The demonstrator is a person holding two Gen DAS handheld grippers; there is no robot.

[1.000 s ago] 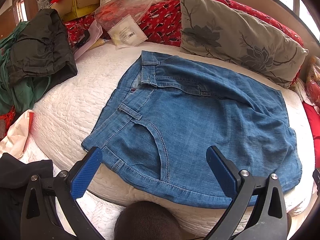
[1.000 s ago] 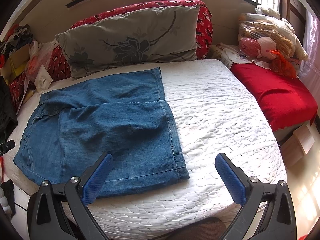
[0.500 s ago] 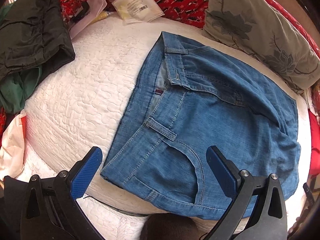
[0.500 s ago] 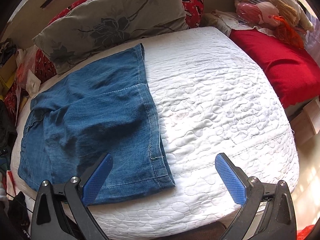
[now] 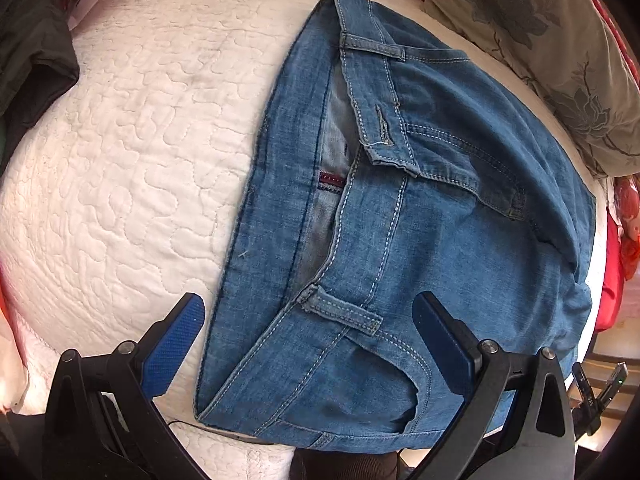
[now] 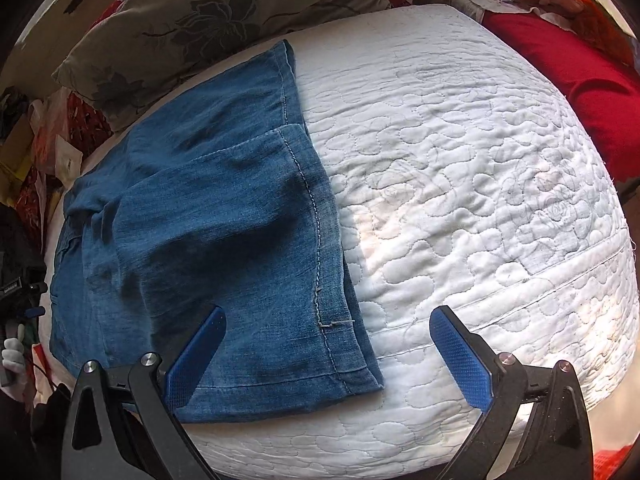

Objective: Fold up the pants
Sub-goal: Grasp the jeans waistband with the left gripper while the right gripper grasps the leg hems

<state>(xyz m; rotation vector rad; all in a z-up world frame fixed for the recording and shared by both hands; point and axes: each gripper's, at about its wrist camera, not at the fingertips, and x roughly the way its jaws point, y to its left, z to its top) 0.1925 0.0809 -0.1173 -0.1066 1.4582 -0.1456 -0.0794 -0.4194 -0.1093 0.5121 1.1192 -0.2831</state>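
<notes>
Blue denim pants (image 5: 432, 216) lie folded flat on a white quilted mattress (image 5: 120, 152). The left wrist view shows the waistband end with a belt loop (image 5: 340, 312) and front pocket. My left gripper (image 5: 308, 340) is open, its jaws hovering above the near waistband corner. The right wrist view shows the pants (image 6: 208, 220) from the hem end, with the stitched hem (image 6: 320, 280) running toward me. My right gripper (image 6: 328, 352) is open, straddling the near hem corner just above it. Neither gripper holds cloth.
A grey floral pillow (image 5: 560, 60) lies behind the pants, also seen in the right wrist view (image 6: 208, 28). Dark clothes (image 5: 28, 40) sit at the far left. A red cushion (image 6: 572, 92) lies right of the mattress (image 6: 480, 184). Bags and clutter (image 6: 36, 148) sit at left.
Both grippers have moved forward and down toward the pants; the left now hangs over the waistband corner, the right over the hem corner. Both stay open.
</notes>
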